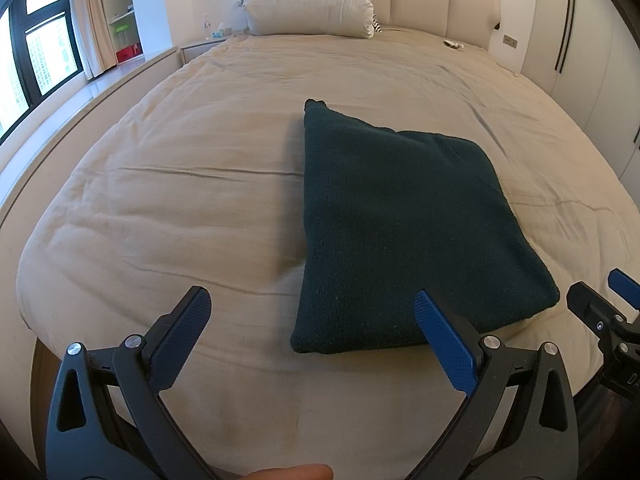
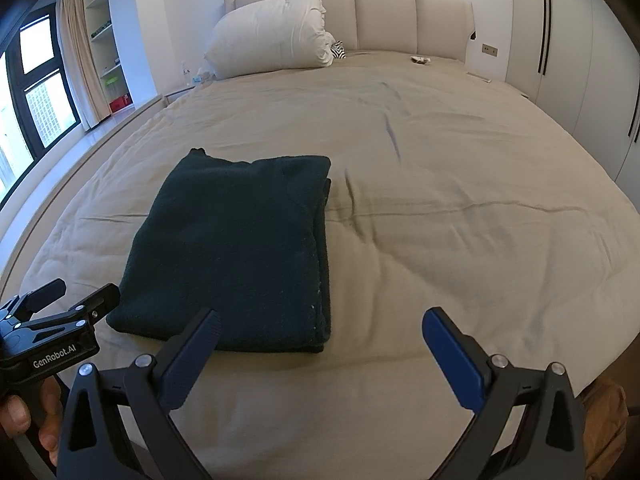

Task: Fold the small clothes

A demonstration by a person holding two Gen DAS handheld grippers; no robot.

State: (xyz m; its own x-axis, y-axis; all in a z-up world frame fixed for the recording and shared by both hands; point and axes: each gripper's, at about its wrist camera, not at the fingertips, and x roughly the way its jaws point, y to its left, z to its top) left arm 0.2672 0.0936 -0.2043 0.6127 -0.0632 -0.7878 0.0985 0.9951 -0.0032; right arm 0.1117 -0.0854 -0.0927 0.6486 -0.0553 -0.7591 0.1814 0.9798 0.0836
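- Left tongs [image 1: 312, 312]: jaws spread wide, nothing held. They hang low over the bed at the bottom of the left wrist view; the blue pad of one finger [image 1: 442, 340] overlaps the near edge of the garment in the picture. Contact cannot be confirmed.
- Right tongs [image 2: 322, 330]: jaws spread wide, empty, at the bottom of the right wrist view. One finger [image 2: 192, 354] sits in front of the garment's near edge.
- Dark green knit garment [image 2: 240, 248]: lies folded into a rough rectangle on the beige bed cover [image 2: 440, 200], left of centre in the right wrist view, right of centre in the left wrist view. Stacked layer edges show along its right side; a small corner pokes out at the far left.
- Handling, as judged: soft, limp, fairly thick knit; light, not fragile, not slippery. Layers may slide apart if lifted singly.
- Recommended hold: pinch all layers together at both near corners, one tong each.
- Pillow [image 2: 272, 36]: upper centre, well apart.
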